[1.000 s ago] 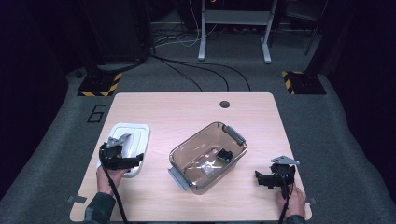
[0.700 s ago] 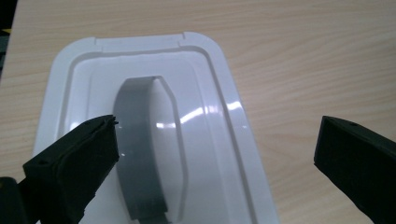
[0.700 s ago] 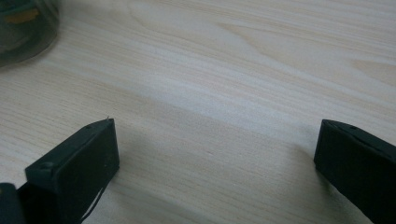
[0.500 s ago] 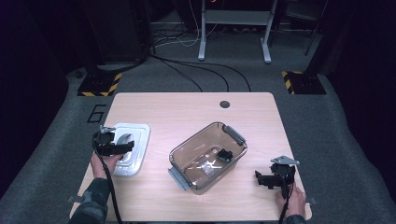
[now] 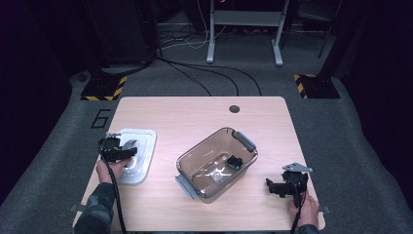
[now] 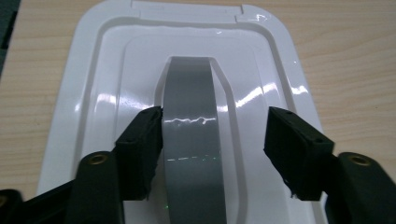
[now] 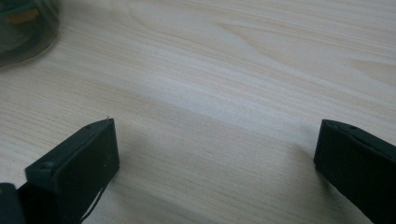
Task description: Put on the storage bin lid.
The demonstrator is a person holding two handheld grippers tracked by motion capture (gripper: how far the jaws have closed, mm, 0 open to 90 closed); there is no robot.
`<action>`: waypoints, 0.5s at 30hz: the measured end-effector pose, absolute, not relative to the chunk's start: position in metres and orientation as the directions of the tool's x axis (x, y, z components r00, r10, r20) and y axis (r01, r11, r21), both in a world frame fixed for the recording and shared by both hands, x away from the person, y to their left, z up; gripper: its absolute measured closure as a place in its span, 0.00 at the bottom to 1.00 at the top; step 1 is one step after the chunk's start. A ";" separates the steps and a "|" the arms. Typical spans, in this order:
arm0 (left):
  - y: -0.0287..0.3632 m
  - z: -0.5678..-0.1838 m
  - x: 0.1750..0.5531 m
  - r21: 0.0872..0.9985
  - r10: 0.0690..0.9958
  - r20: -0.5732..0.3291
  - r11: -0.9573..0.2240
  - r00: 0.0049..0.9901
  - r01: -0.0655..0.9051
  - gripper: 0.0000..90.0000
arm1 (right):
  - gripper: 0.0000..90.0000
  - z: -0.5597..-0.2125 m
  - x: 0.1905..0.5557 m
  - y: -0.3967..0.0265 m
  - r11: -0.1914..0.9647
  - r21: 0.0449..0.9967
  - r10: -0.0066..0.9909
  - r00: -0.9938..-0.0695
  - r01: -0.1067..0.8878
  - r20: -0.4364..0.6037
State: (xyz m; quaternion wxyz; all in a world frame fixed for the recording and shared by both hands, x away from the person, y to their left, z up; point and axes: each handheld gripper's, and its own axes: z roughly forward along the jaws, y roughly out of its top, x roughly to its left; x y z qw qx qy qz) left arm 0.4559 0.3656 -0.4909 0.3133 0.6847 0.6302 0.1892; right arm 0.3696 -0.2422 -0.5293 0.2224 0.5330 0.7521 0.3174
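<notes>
Left gripper view shows my left gripper [image 6: 212, 154], jaws just narrowing, astride the grey handle [image 6: 192, 130] of the white lid [image 6: 112, 70] near the table's [image 5: 204, 112] left edge, only one pad touching, so an off-centre squeeze could skid it.

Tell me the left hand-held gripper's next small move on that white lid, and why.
Probably close the rest of the way. The left hand-held gripper straddles the grey handle of the white lid; its jaws have just been closing, one pad at the handle's edge, the other with a gap. Then it could be lifted.
</notes>
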 end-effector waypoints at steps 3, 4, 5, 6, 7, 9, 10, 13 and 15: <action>0.371 -0.492 0.453 0.681 0.983 -0.150 0.027 0.103 0.732 0.72 | 0.00 -0.529 0.370 -0.242 0.230 0.715 0.943 -0.332 0.660 0.003; 0.372 -0.493 0.452 0.681 0.983 -0.155 0.031 0.102 0.732 0.73 | 0.00 -0.529 0.370 -0.242 0.230 0.715 0.943 -0.333 0.661 0.004; 0.372 -0.493 0.451 0.682 0.982 -0.153 0.025 0.108 0.731 0.74 | 0.00 -0.529 0.370 -0.242 0.229 0.716 0.943 -0.332 0.660 0.004; 0.372 -0.493 0.451 0.685 0.982 -0.153 0.026 0.109 0.728 0.74 | 0.00 -0.529 0.370 -0.242 0.230 0.715 0.943 -0.331 0.660 0.003; 0.373 -0.492 0.450 0.683 0.981 -0.155 0.025 0.112 0.730 0.74 | 0.00 -0.529 0.370 -0.242 0.230 0.715 0.943 -0.333 0.660 0.004; 0.373 -0.492 0.449 0.688 0.980 -0.159 0.024 0.118 0.725 0.75 | 0.00 -0.529 0.370 -0.242 0.230 0.715 0.943 -0.333 0.660 0.004; 0.372 -0.492 0.448 0.689 0.980 -0.160 0.023 0.121 0.724 0.75 | 0.00 -0.529 0.370 -0.242 0.230 0.714 0.943 -0.333 0.661 0.004; 0.372 -0.490 0.444 0.695 0.977 -0.159 0.010 0.139 0.719 0.75 | 0.00 -0.529 0.370 -0.242 0.230 0.715 0.943 -0.332 0.660 0.003; 0.372 -0.487 0.443 0.699 0.975 -0.160 0.002 0.153 0.715 0.75 | 0.00 -0.529 0.370 -0.242 0.230 0.715 0.943 -0.332 0.660 0.004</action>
